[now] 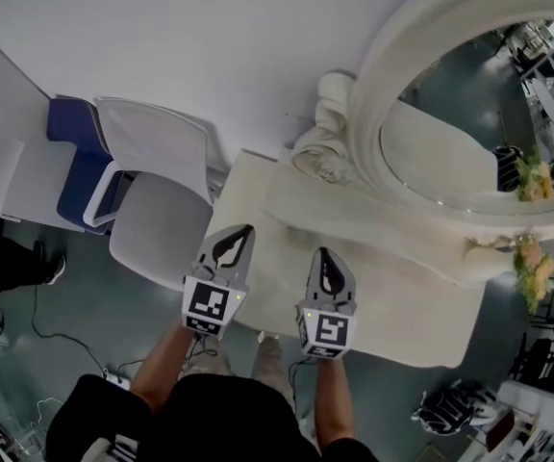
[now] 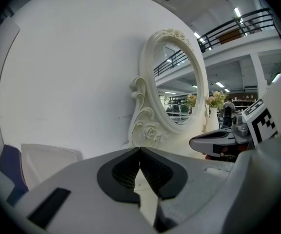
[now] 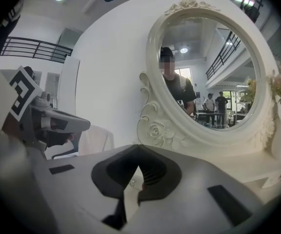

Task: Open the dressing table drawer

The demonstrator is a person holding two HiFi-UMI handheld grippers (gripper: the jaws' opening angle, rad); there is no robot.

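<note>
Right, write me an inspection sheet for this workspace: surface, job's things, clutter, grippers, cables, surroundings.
Surface: cream dressing table; its top carries a vase of flowers at the right end.
Job's things: the dressing table has an oval mirror; the drawer is not in view, so open or closed cannot be told.
Clutter: nothing seen.
Grippers: left gripper and right gripper are held over the table's near edge, fingers together, holding nothing.
Cables: loose cables on the floor at the left.
Surroundings: white chair beside the table, blue chair behind it, striped bag on the floor, white wall.
</note>
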